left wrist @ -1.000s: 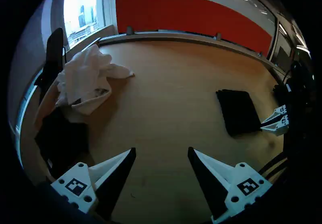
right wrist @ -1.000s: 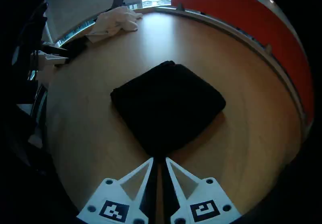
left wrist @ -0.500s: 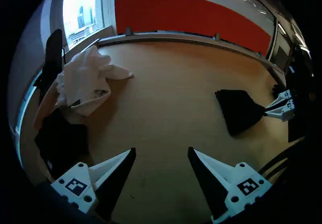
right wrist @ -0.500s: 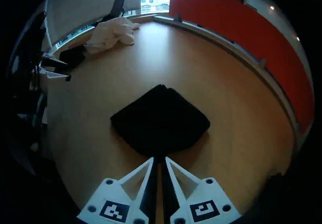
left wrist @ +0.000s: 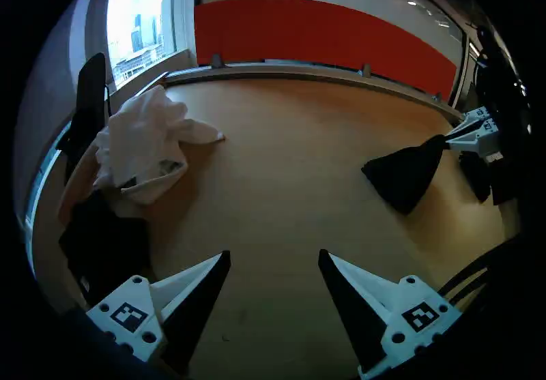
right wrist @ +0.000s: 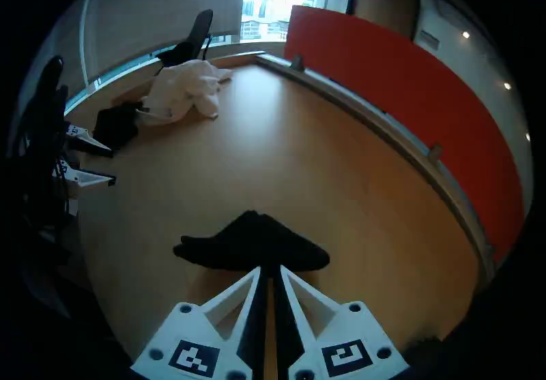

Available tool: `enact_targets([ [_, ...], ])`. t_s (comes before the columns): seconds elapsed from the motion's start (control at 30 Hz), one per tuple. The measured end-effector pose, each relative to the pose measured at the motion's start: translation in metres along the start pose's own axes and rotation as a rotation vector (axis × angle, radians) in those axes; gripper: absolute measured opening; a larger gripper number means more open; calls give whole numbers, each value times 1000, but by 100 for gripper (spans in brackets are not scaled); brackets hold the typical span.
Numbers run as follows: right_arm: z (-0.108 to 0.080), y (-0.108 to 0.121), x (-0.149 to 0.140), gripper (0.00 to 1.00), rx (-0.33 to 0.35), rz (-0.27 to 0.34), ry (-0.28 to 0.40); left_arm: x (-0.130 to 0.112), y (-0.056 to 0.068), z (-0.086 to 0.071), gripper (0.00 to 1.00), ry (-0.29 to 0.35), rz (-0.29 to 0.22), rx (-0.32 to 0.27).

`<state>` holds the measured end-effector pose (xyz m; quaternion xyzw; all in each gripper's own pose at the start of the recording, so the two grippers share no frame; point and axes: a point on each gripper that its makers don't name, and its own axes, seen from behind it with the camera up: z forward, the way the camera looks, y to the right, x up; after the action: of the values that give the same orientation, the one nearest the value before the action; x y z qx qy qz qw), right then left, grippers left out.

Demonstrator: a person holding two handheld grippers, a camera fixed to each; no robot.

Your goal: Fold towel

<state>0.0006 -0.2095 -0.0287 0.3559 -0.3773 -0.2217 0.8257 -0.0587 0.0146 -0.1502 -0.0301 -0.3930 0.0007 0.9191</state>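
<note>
Black towel point(right wrist: 252, 243): lower centre of the right gripper view, just ahead of the fingertips. One edge is held up and the rest drapes down onto the wooden table point(left wrist: 286, 148).
Towel, left gripper view: right side of frame, hanging as a dark wedge from the far gripper's tip, bottom end on the table.
Right gripper point(right wrist: 271, 291): fingers almost together, only a thin slit between them, clamped on the towel's near edge.
Left gripper point(left wrist: 273, 264): fingers spread wide, nothing between them, over bare table at the bottom of the frame.
White cloth pile point(left wrist: 140, 141): crumpled, upper left of the left gripper view, well apart from the towel.
Dark cloth point(left wrist: 102, 233): heaped just below the white pile at the left table edge.
Red partition point(left wrist: 321, 32): runs along the far table edge, across the top of the frame.
Chair point(left wrist: 89, 100): dark backrest at far left, in front of the window.
</note>
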Motion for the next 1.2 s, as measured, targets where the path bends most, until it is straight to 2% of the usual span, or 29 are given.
enact_targets([
  [0.23,-12,9,39,5,-7,-8,52,9,0,-2,96,16,9,-5],
  [0.43,-24,20,59,5,-26,-23,81,15,1,-4,96,28,19,-10],
  [0.6,-34,31,62,5,-43,-30,83,19,4,-5,96,35,23,-18],
  [0.9,-51,47,60,5,-51,5,99,23,8,-4,96,41,36,-29],
  [1.2,-74,80,53,5,-68,27,96,29,10,-5,96,46,43,-31],
])
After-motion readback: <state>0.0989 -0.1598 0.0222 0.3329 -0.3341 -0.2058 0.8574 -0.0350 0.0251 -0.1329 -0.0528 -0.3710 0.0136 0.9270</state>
